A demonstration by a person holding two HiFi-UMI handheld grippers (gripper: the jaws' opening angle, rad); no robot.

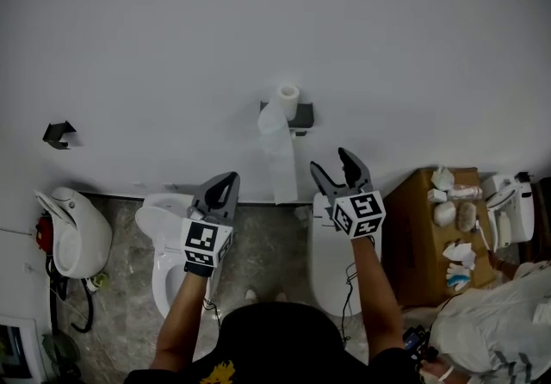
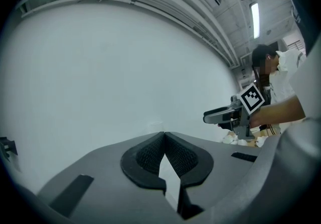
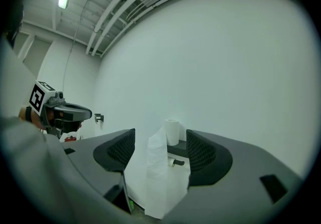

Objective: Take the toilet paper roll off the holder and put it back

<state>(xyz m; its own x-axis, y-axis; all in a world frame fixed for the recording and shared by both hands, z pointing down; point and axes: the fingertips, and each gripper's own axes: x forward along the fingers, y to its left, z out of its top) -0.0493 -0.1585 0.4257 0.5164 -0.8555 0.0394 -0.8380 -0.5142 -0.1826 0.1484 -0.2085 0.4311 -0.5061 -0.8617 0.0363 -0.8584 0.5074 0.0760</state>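
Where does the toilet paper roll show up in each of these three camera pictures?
Head view: the toilet paper roll is upper centre, upright on the dark holder, with its tail hanging down.
Left gripper view: not clearly in it; only white wall shows beyond the jaw tips.
Right gripper view: low centre, beyond and between the open jaws.
Shared landmark: the small black wall bracket.

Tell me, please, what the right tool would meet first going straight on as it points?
Probably the hanging paper tail, between the open jaws of the right tool; the toilet paper roll sits behind; depth unclear.
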